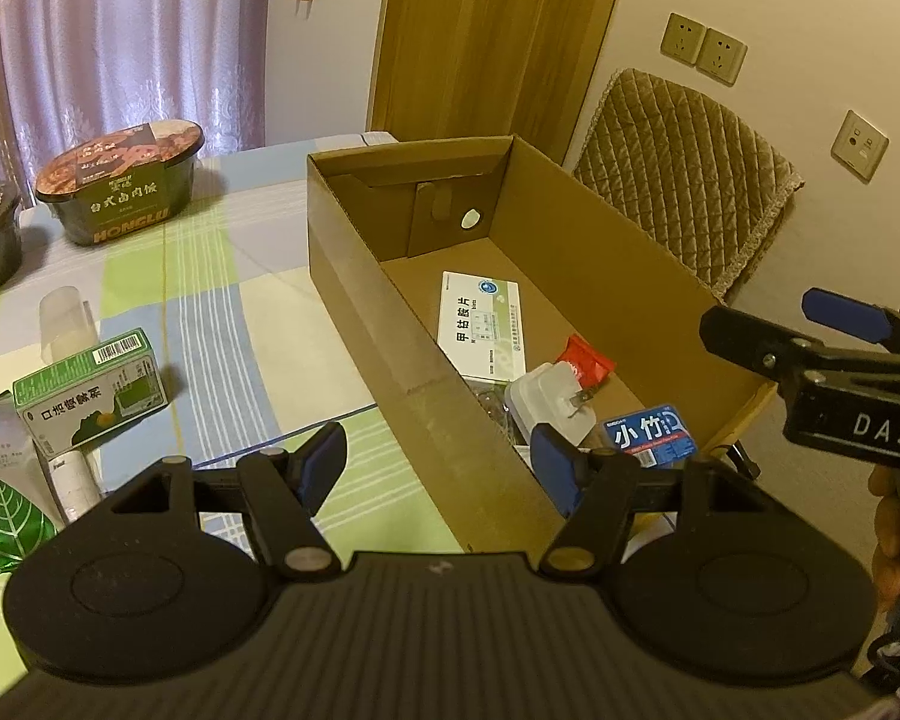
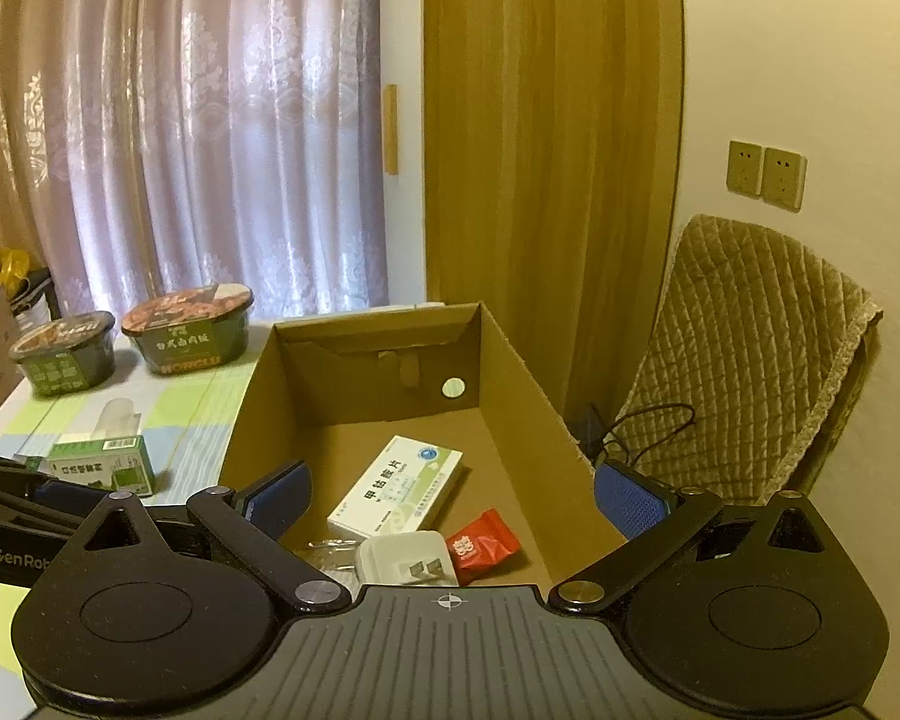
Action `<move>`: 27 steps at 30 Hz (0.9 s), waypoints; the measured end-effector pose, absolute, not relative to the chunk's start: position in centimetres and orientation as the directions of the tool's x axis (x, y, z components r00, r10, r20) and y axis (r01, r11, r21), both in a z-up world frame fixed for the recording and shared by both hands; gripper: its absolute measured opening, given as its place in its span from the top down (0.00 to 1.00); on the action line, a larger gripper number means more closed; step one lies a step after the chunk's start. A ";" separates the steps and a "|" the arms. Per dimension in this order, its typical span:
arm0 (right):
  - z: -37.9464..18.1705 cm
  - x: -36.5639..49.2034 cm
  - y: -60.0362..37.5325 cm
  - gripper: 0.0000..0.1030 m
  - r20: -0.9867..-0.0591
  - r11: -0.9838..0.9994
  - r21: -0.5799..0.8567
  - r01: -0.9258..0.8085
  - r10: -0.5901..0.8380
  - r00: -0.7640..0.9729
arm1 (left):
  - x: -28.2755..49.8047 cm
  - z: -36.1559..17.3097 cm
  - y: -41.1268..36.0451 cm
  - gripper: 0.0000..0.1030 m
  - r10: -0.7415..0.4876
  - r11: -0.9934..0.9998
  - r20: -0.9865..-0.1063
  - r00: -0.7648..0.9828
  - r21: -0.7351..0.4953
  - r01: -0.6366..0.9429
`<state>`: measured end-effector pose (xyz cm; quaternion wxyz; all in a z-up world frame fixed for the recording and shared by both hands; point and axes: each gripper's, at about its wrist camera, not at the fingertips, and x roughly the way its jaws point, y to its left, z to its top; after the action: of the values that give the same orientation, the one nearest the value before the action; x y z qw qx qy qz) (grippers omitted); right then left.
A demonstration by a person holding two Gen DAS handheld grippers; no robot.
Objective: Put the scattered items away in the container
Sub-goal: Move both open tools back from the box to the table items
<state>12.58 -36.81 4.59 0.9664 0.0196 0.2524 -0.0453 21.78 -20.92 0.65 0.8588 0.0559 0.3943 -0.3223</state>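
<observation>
Between picks: left gripper (image 1: 441,468) and right gripper (image 2: 450,501) both spread wide, empty, over cardboard box (image 1: 354,276). Next: green carton (image 1: 90,393), lower left.

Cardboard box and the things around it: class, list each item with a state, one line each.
Cardboard box: open, no lid.
Medicine box: inside, lying flat.
White charger: inside, prongs up.
Red packet: inside, beside charger.
Blue pack: inside, near corner.
Green carton: outside, on table.
Two bowls: outside, sealed.
Left claw: open, empty.
Right claw: open, empty.
</observation>
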 end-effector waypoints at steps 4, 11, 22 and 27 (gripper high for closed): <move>4.6 12.6 -36.7 0.00 -0.490 0.995 0.015 0.098 -0.078 0.868 | 21.8 0.5 -20.6 0.39 -0.507 0.788 -0.714 0.483 -0.157 0.595; 4.5 12.7 -36.7 0.00 -0.493 0.995 0.013 0.097 -0.078 0.866 | 22.0 0.2 -19.8 0.39 -0.491 0.798 -0.723 0.486 -0.150 0.584; 4.3 11.4 -35.8 0.00 -0.511 0.994 0.026 0.104 -0.077 0.856 | 22.1 -0.2 -17.9 0.36 -0.466 0.810 -0.732 0.497 -0.127 0.572; 4.2 10.6 -34.3 0.00 -0.515 0.996 0.041 0.076 -0.044 0.856 | 22.6 -0.5 -15.7 0.35 -0.430 0.838 -0.740 0.517 -0.114 0.534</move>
<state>10.65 -34.33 4.24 0.9628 0.0299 0.2665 -0.0314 22.63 -15.67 -0.47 0.8687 0.0639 0.4054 -0.2774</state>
